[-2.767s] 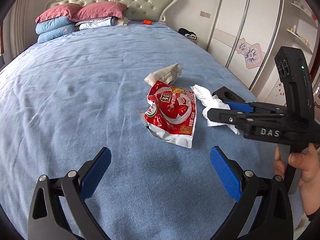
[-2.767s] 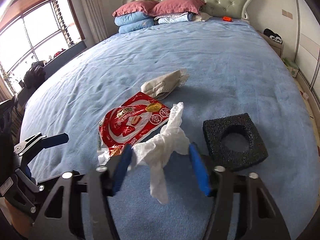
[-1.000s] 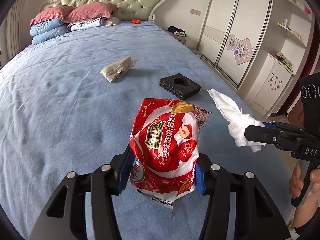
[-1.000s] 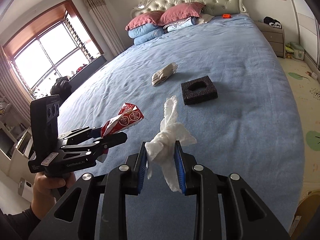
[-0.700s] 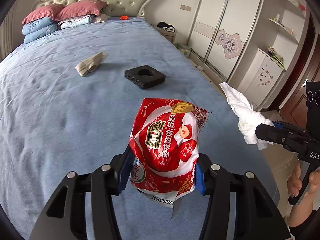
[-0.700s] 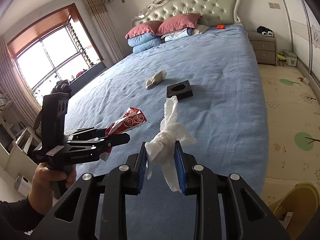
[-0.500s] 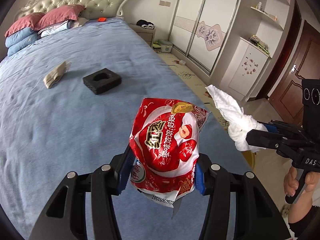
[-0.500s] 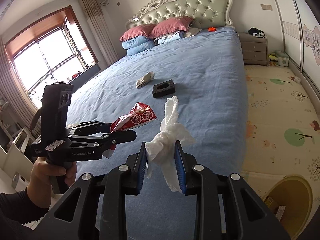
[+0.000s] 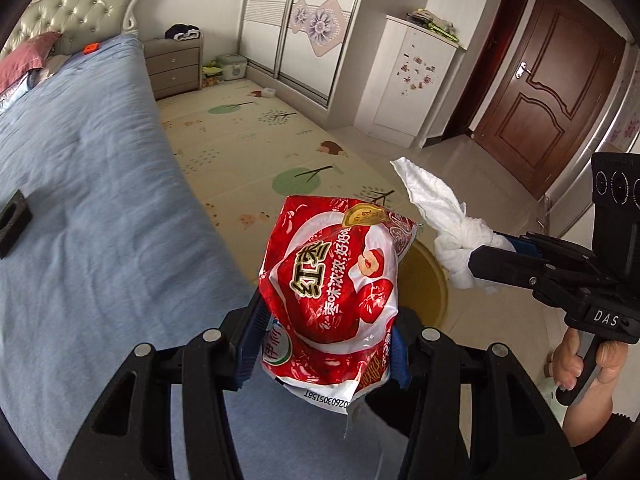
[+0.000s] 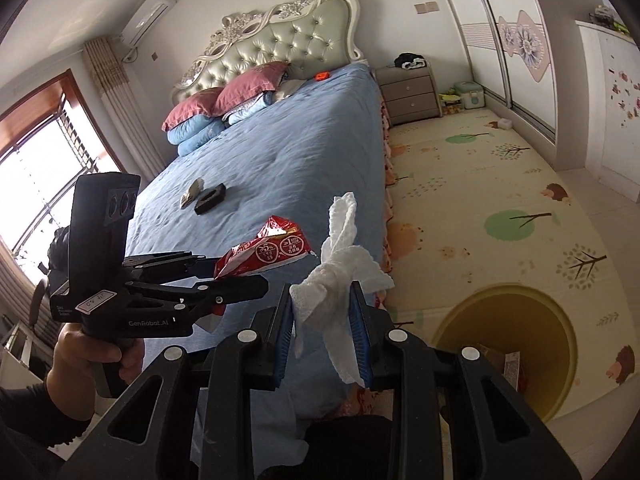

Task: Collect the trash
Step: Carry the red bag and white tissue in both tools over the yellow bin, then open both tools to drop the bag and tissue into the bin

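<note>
A blue bed (image 10: 280, 152) fills the left of the room, with pillows (image 10: 224, 108) piled at the padded headboard (image 10: 280, 40). Still lying on the cover, well back, are a black foam block (image 10: 210, 199) and a crumpled beige wrapper (image 10: 191, 196) just beside it. A nightstand (image 10: 408, 92) stands past the bed, a patterned play mat (image 10: 500, 184) covers the floor, and a dark door (image 9: 532, 92) shows beyond the wardrobe (image 9: 308, 20). A yellow bin (image 10: 516, 348) sits on the floor at the foot corner of the bed, with some scraps already inside; in the left view it is mostly hidden behind the red bag (image 9: 336, 280).

A second ago both claws were over the bed with the foam block close ahead; now they have swung out past the mattress edge, and the bin has come into sight below them.

The left claw (image 9: 324, 340) is closed partway on the red bag, its blue pads pressed into the bag's lower sides, the bag standing up between them. The right claw (image 10: 322, 332) is nearly closed, pinching a knotted white tissue (image 10: 340, 256) that sticks up and hangs down between the pads. A hand (image 10: 92, 356) grips the left handle; another hand (image 9: 580, 364) grips the right one.
</note>
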A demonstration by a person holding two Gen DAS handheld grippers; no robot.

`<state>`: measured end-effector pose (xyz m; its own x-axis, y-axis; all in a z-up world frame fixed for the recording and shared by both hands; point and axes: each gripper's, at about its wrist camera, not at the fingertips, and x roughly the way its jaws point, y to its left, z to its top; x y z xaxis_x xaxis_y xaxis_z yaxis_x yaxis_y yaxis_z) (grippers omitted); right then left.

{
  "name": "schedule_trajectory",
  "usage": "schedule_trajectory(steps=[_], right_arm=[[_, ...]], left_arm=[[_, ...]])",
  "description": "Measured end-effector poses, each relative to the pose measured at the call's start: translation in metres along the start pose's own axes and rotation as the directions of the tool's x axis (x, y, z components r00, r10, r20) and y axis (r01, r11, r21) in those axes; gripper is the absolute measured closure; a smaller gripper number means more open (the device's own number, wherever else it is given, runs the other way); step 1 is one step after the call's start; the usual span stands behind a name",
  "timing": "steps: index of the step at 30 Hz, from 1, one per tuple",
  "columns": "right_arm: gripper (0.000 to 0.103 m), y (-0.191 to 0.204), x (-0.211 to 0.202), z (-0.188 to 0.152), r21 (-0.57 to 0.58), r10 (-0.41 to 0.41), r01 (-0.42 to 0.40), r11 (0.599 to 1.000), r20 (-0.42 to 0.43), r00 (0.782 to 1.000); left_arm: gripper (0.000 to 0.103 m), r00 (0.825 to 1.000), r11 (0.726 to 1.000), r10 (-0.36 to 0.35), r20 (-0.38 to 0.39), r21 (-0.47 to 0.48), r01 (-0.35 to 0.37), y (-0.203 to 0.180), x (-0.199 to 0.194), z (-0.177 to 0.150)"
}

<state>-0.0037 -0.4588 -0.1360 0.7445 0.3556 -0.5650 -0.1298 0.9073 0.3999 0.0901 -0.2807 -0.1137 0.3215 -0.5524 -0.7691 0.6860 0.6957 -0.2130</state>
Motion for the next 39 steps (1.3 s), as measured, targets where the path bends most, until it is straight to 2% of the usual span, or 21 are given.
schedule_trajectory(steps=[7, 15, 25, 32, 33, 34, 35, 36, 37, 39], right_arm=[[0.076, -0.065, -0.031, -0.029, 0.117, -0.107, 0.104, 0.988, 0.014, 0.994], [0.076, -0.13, -0.046, -0.061, 0.234, -0.2, 0.199, 0.951, -0.023, 0.98], [0.076, -0.168, -0.038, -0.073, 0.295, -0.229, 0.233, 0.926, -0.049, 0.972], [0.073, -0.182, -0.028, -0.07, 0.297, -0.244, 0.254, 0.92, -0.07, 0.967], [0.072, -0.183, -0.026, -0.069, 0.293, -0.248, 0.258, 0.921, -0.072, 0.966], [0.067, -0.185, -0.025, -0.069, 0.289, -0.259, 0.268, 0.919, -0.071, 0.963], [0.062, -0.185, -0.023, -0.069, 0.283, -0.27, 0.28, 0.917, -0.072, 0.96], [0.049, -0.184, -0.022, -0.07, 0.277, -0.285, 0.294, 0.915, -0.075, 0.956], [0.041, -0.184, -0.022, -0.07, 0.273, -0.302, 0.31, 0.911, -0.073, 0.951], [0.039, -0.184, -0.023, -0.073, 0.269, -0.323, 0.33, 0.905, -0.069, 0.944]], left_arm=[[0.051, 0.993, 0.995, -0.071, -0.089, 0.063, 0.077, -0.051, 0.058, 0.018], [0.051, 0.971, 0.985, -0.134, -0.197, 0.081, 0.153, -0.093, 0.125, 0.034], [0.051, 0.951, 0.986, -0.132, -0.281, 0.057, 0.154, -0.1, 0.186, 0.048], [0.051, 0.945, 0.982, -0.169, -0.281, 0.031, 0.185, -0.103, 0.201, 0.052], [0.049, 0.944, 0.982, -0.171, -0.282, 0.029, 0.187, -0.102, 0.203, 0.052], [0.044, 0.944, 0.982, -0.17, -0.281, 0.031, 0.186, -0.102, 0.204, 0.052], [0.027, 0.947, 0.983, -0.164, -0.278, 0.032, 0.179, -0.1, 0.203, 0.051], [0.009, 0.95, 0.986, -0.149, -0.276, 0.033, 0.164, -0.099, 0.203, 0.051], [0.005, 0.954, 0.988, -0.132, -0.268, 0.036, 0.147, -0.098, 0.202, 0.052], [0.004, 0.961, 0.993, -0.092, -0.26, 0.043, 0.106, -0.096, 0.202, 0.053]])
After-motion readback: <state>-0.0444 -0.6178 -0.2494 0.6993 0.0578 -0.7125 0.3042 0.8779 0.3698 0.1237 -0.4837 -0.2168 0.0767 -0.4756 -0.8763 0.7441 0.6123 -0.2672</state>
